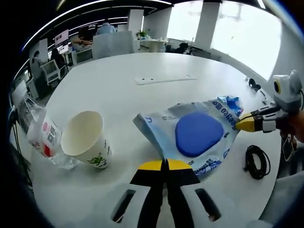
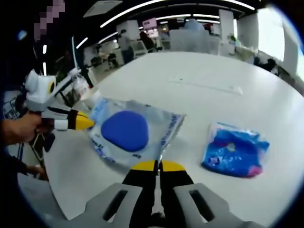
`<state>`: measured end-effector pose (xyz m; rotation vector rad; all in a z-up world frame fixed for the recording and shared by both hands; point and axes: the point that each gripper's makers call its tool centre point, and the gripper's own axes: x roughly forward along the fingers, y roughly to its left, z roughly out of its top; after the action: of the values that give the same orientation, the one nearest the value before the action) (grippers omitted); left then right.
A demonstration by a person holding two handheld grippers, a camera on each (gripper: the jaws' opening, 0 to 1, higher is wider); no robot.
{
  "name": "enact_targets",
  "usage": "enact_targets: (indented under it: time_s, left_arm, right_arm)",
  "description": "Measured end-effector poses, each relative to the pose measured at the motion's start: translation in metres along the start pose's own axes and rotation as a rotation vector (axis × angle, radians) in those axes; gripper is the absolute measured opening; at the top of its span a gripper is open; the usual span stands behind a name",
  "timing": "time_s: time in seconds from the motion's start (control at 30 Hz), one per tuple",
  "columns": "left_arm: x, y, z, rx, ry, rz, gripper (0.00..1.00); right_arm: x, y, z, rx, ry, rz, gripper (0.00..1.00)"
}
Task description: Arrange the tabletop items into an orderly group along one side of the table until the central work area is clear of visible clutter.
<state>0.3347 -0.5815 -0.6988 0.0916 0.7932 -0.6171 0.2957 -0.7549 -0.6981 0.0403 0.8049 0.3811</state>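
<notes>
Paper cup [image 1: 85,139] beside blue-padded plastic bag [image 1: 194,135].

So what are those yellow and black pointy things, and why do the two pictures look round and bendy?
Those are tongs. A person holds one pair in each hand, and a small fisheye camera rides on each pair, which bends the picture.

In the left gripper view, the left tongs rise from the bottom, tips together. Ahead on the white table lie a clear bag with a blue pad inside, a paper cup on its side, a crumpled plastic bottle and a black cable. The other tongs reach in at the bag's edge.

In the right gripper view, the right tongs are closed at the same bag's near edge, seemingly pinching it. A small blue packet lies nearby.
</notes>
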Motion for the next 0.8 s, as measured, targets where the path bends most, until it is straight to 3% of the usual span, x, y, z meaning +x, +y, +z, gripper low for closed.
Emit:
enact_targets:
  time_s: [0.8]
  left_arm:
    - [0.024, 0.013, 0.003, -0.007, 0.016, 0.031, 0.0]
  right_arm:
    - [0.027, -0.01, 0.0, 0.021, 0.017, 0.005, 0.0]
